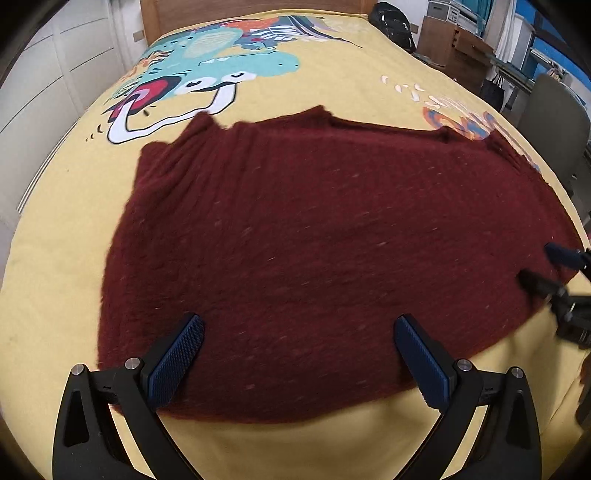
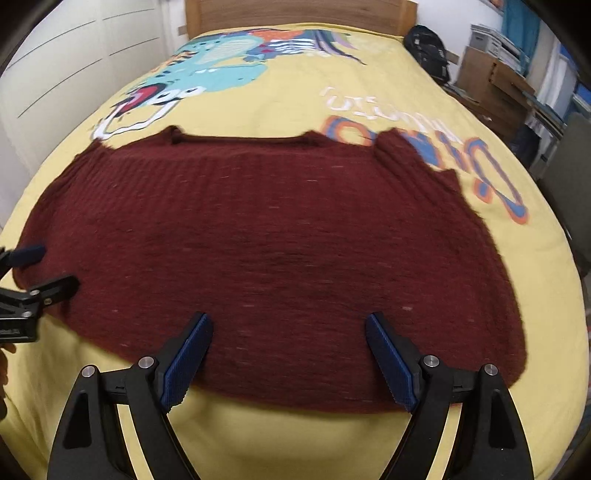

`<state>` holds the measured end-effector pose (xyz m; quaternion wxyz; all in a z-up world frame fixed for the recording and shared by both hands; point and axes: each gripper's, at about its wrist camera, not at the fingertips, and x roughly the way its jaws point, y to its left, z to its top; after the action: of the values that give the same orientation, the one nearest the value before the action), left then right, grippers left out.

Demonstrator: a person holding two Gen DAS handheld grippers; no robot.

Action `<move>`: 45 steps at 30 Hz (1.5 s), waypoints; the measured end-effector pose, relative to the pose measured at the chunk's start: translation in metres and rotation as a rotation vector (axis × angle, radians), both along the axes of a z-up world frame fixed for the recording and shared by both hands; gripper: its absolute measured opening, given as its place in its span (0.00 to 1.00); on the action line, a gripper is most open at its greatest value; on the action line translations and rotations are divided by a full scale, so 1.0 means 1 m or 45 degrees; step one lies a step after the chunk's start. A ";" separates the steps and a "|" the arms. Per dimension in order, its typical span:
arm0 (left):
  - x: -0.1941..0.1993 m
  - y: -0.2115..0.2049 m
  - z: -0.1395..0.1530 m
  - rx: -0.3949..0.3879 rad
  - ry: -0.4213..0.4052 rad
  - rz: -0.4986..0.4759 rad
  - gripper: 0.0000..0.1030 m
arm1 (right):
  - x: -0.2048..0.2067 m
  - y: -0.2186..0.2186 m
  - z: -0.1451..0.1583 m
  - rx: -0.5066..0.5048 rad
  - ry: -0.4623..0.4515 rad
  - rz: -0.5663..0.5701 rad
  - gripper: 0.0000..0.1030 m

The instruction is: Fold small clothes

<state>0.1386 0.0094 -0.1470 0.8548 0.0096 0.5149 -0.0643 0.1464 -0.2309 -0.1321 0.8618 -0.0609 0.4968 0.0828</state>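
A dark red knitted sweater [image 1: 314, 240] lies spread flat on the yellow bed cover [image 1: 332, 81], neck edge away from me. It also shows in the right wrist view [image 2: 277, 240]. My left gripper [image 1: 299, 325] is open and empty, its blue pads wide apart over the sweater's near hem on the left side. My right gripper [image 2: 288, 321] is open and empty over the near hem further right. The right gripper shows at the right edge of the left wrist view [image 1: 539, 266]; the left gripper shows at the left edge of the right wrist view [image 2: 51, 266].
The cover carries a cartoon dinosaur print [image 1: 207, 70] and orange-blue lettering [image 2: 461, 158]. A wooden headboard [image 2: 295, 14] stands at the far end. A black backpack [image 2: 428, 48], boxes [image 2: 491, 77] and a chair [image 1: 554, 122] stand to the right of the bed. White cupboard doors [image 2: 74, 48] are on the left.
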 end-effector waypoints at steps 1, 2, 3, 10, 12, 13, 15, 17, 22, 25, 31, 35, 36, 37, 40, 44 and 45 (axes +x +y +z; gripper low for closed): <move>0.000 0.006 0.000 -0.008 0.000 0.008 0.99 | 0.001 -0.006 0.000 0.005 0.001 -0.012 0.84; 0.000 0.011 0.000 -0.013 -0.002 0.017 0.99 | 0.002 -0.014 0.000 0.021 0.003 -0.029 0.83; 0.000 0.015 0.000 -0.022 -0.006 0.024 0.99 | 0.003 -0.023 0.000 0.037 0.009 -0.045 0.84; -0.007 0.024 -0.005 -0.026 -0.012 0.026 0.99 | 0.002 -0.055 -0.005 0.096 0.026 -0.116 0.84; -0.007 0.025 -0.008 -0.034 -0.006 0.042 0.99 | 0.000 -0.056 -0.010 0.107 0.021 -0.113 0.85; -0.008 0.024 -0.008 -0.031 -0.009 0.047 0.99 | -0.002 -0.055 -0.012 0.101 0.008 -0.107 0.86; -0.006 0.022 -0.008 -0.029 -0.007 0.053 0.99 | -0.006 -0.051 -0.014 0.094 -0.014 -0.114 0.91; -0.008 0.023 -0.008 -0.035 -0.013 0.051 0.99 | -0.011 -0.044 -0.016 0.073 -0.034 -0.102 0.95; -0.009 0.026 -0.004 -0.063 0.020 0.026 0.99 | -0.015 -0.040 -0.011 0.058 -0.031 -0.120 0.97; -0.007 0.028 0.006 -0.090 0.072 0.024 0.99 | -0.018 -0.038 0.000 0.025 -0.012 -0.119 0.99; -0.010 0.060 0.046 -0.142 -0.002 0.112 0.99 | -0.042 -0.042 0.024 0.016 -0.040 -0.108 0.99; -0.002 0.090 0.049 -0.140 0.017 0.179 0.99 | -0.062 -0.051 0.030 0.044 -0.030 -0.132 0.99; 0.002 0.099 0.045 -0.137 0.034 0.205 0.99 | -0.067 -0.053 0.029 0.043 -0.029 -0.143 0.99; 0.004 0.105 0.040 -0.149 0.048 0.223 0.99 | -0.072 -0.056 0.028 0.044 -0.022 -0.156 0.99; 0.014 0.120 0.019 -0.237 0.127 0.281 0.99 | -0.084 -0.064 0.022 0.048 0.018 -0.188 0.99; 0.024 0.126 -0.011 -0.381 0.227 0.308 0.99 | -0.093 -0.072 0.016 0.027 0.049 -0.210 0.99; 0.026 0.127 -0.014 -0.392 0.228 0.315 0.99 | -0.094 -0.075 0.015 0.022 0.052 -0.213 0.99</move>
<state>0.1644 0.1362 -0.1605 0.7983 -0.1902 0.5702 -0.0375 0.0528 -0.3055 -0.1168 0.8558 -0.0099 0.5170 0.0160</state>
